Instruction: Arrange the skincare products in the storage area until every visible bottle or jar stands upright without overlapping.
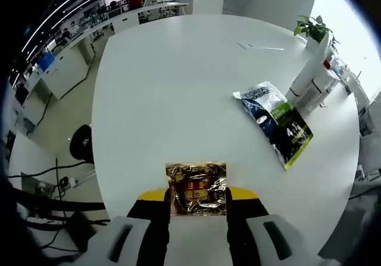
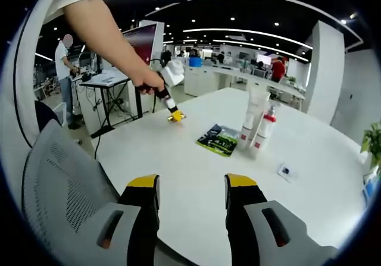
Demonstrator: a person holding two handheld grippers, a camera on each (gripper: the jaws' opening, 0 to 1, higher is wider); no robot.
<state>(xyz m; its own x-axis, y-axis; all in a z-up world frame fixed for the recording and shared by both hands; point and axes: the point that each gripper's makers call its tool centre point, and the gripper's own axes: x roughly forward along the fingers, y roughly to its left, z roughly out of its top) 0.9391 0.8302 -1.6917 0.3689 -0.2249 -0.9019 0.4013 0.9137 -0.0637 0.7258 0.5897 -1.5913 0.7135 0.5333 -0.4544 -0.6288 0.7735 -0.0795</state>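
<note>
A broad white table (image 1: 178, 93) fills the centre of the left gripper view, open-plan office desks at upper left, a potted plant (image 1: 312, 28) at upper right. A dark sachet (image 1: 277, 122) lies at centre right. At bottom centre the left gripper (image 1: 197, 203) is clamped on a gold foil packet (image 1: 196, 188). In the right gripper view, the right gripper (image 2: 191, 196) stands wide apart and empty at bottom centre; white bottles (image 2: 257, 126) stand upright right of centre.

"4.1" on green-black pouch (image 1: 280, 125)
</note>
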